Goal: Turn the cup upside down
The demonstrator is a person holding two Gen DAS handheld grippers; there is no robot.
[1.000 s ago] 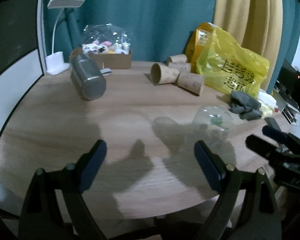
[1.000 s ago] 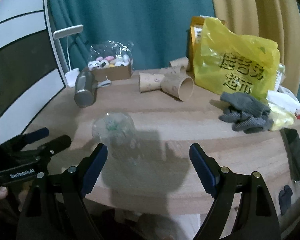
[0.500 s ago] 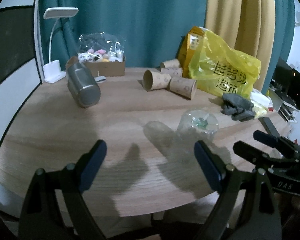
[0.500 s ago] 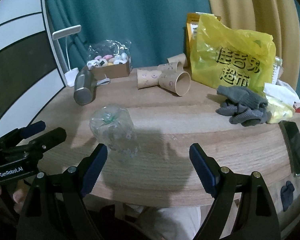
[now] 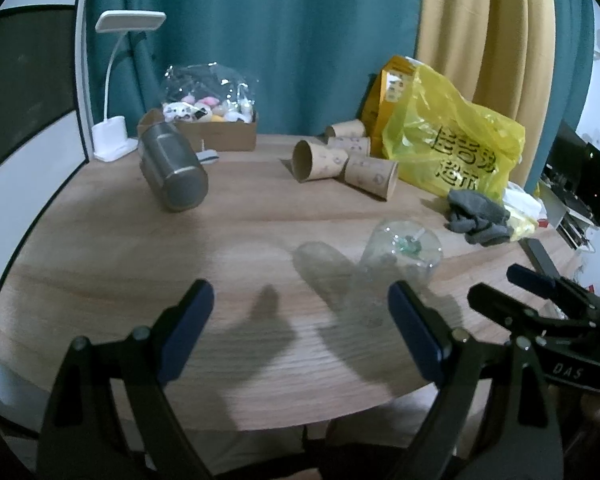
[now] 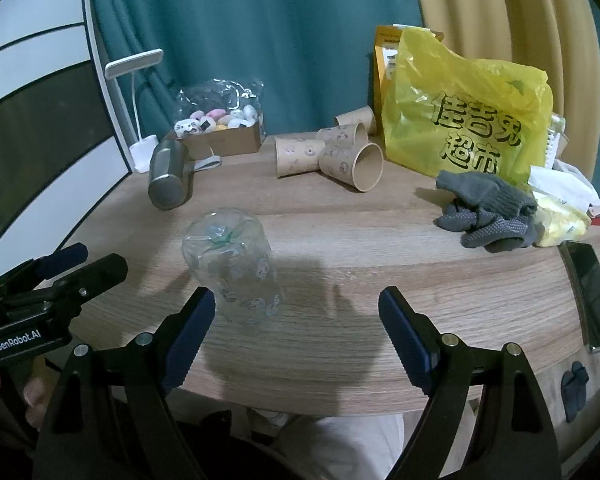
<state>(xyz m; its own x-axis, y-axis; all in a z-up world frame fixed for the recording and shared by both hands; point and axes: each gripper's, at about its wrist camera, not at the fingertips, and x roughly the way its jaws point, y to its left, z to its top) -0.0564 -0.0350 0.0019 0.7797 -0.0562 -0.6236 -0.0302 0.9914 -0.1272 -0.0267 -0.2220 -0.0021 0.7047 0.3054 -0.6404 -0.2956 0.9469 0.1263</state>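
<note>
Compared with a second ago, both grippers are pulled back from the table edge, so the clear plastic cup with small printed figures [image 6: 232, 268] is seen a bit farther off and more fully; the cup itself looks unmoved. It is stood on the round wooden table [image 5: 240, 240] with its closed end up and its mouth down, so the flip looks pretty much done already. In the right wrist view it sits left of centre in the lower half of the frame, just beyond the left blue pad; in the left wrist view the cup [image 5: 400, 256] is found right of centre, just above the right pad.

The left gripper [image 5: 300, 328] is spread wide with nothing between its pads, and the right gripper [image 6: 296, 336] is the same, wide apart and empty.

Handling guess: thin clear plastic like this is probably very light and squashy, and likely slick, so it could be dented or shot out sideways if squeezed hard. If a re-grip is ever needed, the side wall around mid-height would be the spot, with a gentle pinch, since the rim is flat on the wood and can't be reached.

Farther back, toward the upper left, a grey metal tumbler lying on its side [image 6: 168, 184] is seen, and some brown paper cups tipped over [image 6: 332, 160] near the upper middle. A yellow plastic shopping bag [image 6: 468, 120] is parked at upper right.
</note>
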